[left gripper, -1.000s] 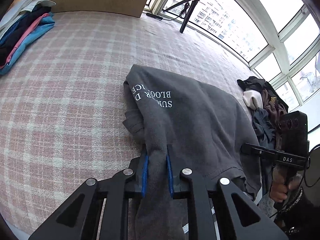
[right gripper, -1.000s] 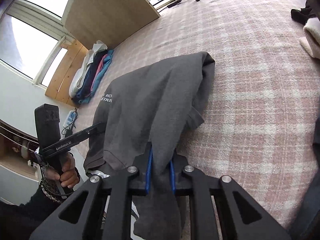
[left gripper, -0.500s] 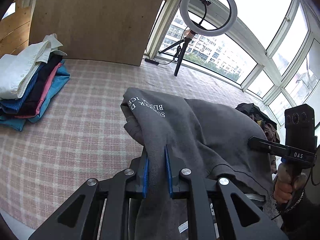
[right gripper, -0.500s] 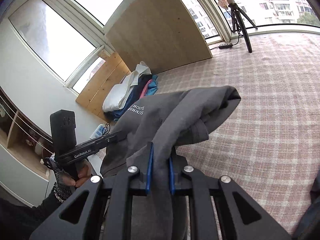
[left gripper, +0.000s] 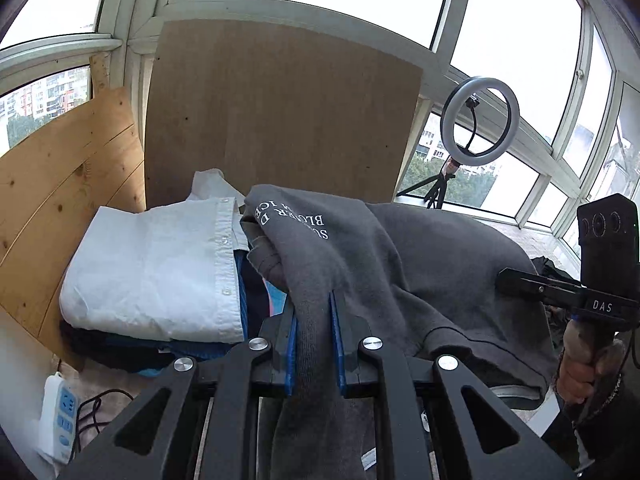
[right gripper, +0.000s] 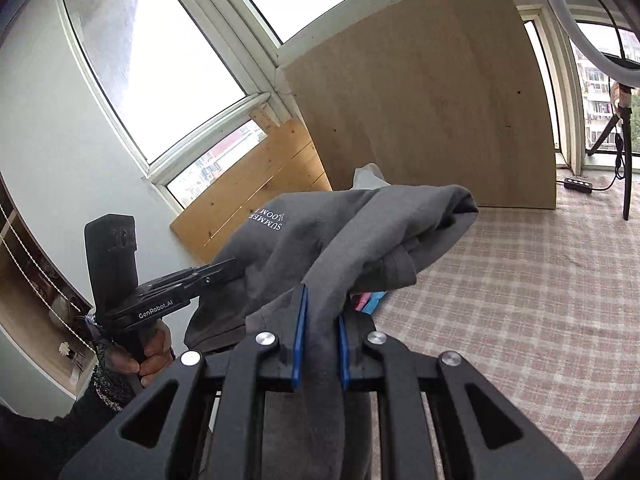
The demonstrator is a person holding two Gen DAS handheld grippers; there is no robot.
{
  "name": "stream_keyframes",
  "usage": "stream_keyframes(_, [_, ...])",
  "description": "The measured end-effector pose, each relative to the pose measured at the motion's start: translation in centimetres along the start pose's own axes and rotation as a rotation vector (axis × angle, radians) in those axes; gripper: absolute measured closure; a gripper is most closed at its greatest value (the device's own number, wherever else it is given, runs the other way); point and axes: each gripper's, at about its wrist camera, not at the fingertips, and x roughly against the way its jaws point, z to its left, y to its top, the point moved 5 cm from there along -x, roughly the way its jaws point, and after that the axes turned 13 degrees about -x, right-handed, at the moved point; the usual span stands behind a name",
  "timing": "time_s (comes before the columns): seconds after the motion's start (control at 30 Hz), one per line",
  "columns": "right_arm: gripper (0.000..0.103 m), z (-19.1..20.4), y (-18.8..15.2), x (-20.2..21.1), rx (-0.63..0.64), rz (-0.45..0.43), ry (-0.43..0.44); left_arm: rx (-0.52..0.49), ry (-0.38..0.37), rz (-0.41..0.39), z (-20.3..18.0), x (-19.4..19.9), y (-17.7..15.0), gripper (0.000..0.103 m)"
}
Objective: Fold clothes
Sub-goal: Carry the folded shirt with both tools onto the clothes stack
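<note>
At the left of the left wrist view sits a pile of folded clothes [left gripper: 152, 280], with a white shirt [left gripper: 160, 264] on top. It leans near the wood boards [left gripper: 72, 184] at the upper left. A power strip [left gripper: 60, 412] lies in the lower left corner.

In the middle of the frame is the gray sweatshirt [left gripper: 400, 264]. It is folded and held up in the air, right next to the pile and partly over its edge. The left gripper [left gripper: 314, 344] is at the bottom middle. Its blue jaws are closed tight on a bunch of the gray cloth.

The sweatshirt looks soft and floppy, and a bit thick. It sags between the two grips and will droop wherever nothing holds it up. It will not break. The best places to hold it are the two near corners of the fold, so it stays flat.

At the right edge a hand [left gripper: 584, 364] holds the other tool by its handle.

In the right wrist view, the right gripper [right gripper: 320, 344] at the bottom middle is also clamped shut on the sweatshirt. Both tools point forward and sit level, side by side. The checked cloth [right gripper: 540, 300] of the table fills the right side.
</note>
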Motion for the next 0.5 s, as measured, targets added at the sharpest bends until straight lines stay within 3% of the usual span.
stream_keyframes(0.2, [0.09,4.8,2.4,-7.8,0.052,-0.007,-0.008,0.021,0.069,-0.023,9.1,0.7,1.5,0.09])
stream_keyframes(0.33, [0.09,7.5,4.0,-12.4,0.09,-0.012,-0.018,0.03,0.103,-0.036,13.2,0.0,2.3,0.09])
stream_keyframes(0.5, [0.09,7.5,5.2,-17.7,0.091,0.024,-0.046,0.031,0.141,-0.037,17.3,-1.9,2.8,0.09])
